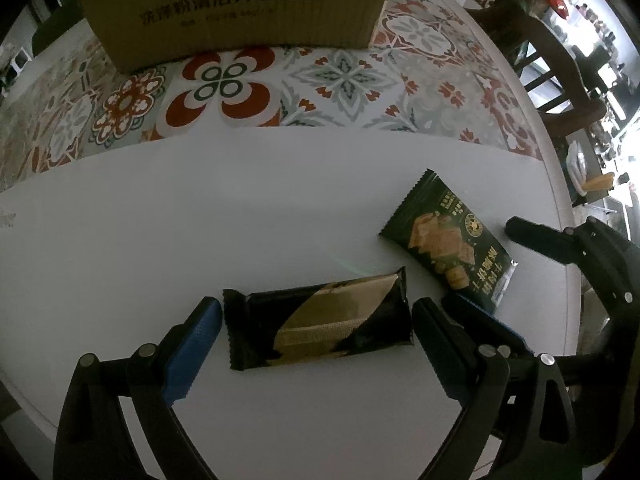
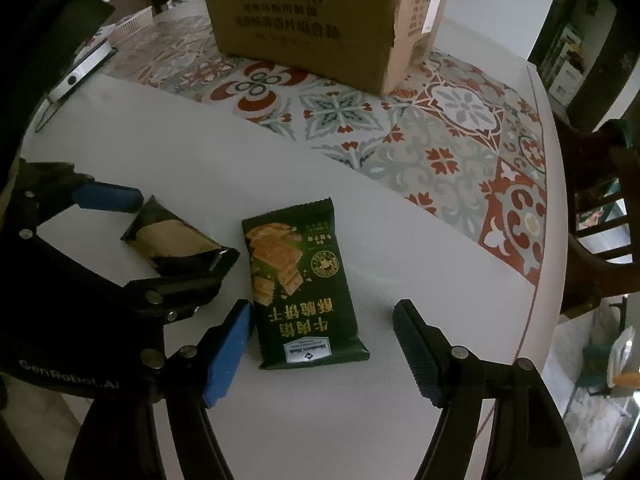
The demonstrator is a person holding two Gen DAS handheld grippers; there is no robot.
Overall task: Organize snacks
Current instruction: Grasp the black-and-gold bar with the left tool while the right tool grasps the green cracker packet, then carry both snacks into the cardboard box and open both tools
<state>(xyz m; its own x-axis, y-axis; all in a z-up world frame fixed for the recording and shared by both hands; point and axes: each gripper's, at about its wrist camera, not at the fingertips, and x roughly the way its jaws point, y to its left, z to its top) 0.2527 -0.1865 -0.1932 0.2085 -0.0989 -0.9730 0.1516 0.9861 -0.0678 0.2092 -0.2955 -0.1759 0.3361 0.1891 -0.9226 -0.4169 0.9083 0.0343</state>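
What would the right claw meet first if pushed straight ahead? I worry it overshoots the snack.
Probably the green cracker packet, lying between its open fingers. Beyond that, the patterned mat and the cardboard box; height above the table is unclear.

We see glossy foil-like snack wrappers (image 1: 320, 324) (image 2: 304, 292), a matt cardboard box (image 2: 316, 16), and a smooth, possibly plastic tabletop (image 1: 160, 220).

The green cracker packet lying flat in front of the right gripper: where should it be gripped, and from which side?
Grip the green cracker packet across its narrow width, near the middle of its long edges, coming straight down from above. It lies flat on the white table, its near end between the open fingers of the right gripper, so a slight advance should put both long edges within reach; the crimped ends are probably too thin to hold.
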